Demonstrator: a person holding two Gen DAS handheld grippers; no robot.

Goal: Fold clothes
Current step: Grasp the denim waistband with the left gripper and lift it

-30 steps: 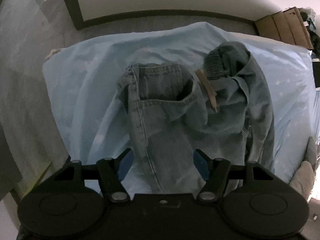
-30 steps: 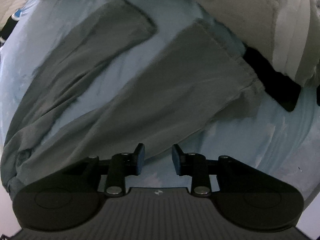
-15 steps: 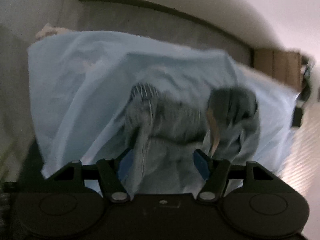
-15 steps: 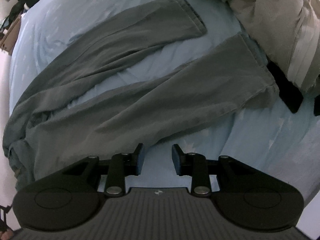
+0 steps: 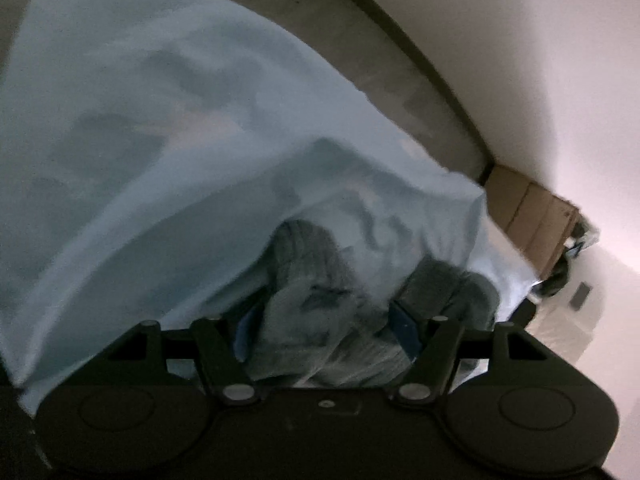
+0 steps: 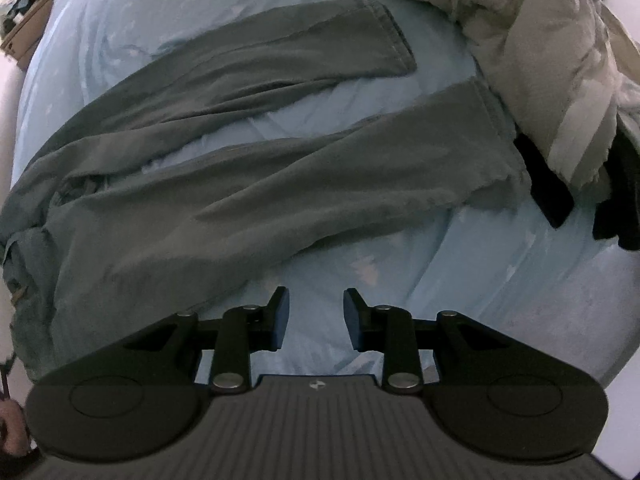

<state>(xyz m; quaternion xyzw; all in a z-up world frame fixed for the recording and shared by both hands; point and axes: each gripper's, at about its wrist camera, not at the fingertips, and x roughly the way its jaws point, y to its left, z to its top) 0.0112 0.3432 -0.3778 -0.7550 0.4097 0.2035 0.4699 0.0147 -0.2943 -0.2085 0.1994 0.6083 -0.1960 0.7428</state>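
Spread legs-apart across the blue bed sheet (image 6: 400, 268) for folding, jeans (image 6: 240, 184) with bunched waist between the wide-open left gripper (image 5: 326, 330), apparently ready to clamp, and right gripper (image 6: 316, 312) released over bare sheet near the lower leg.

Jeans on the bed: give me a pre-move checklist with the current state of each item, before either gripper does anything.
1. Left gripper jaws open around the jeans' waist end: ok, denim bunched between the blue pads.
2. Actual grip on that denim: cannot tell, the picture is blurred.
3. Right gripper open and empty: ok, only blue sheet between its fingers.
4. Jeans legs spread flat: not ok, wrinkled and splayed apart.
5. Near leg hem clear of the grey duvet: not ok, they are very close or touching.
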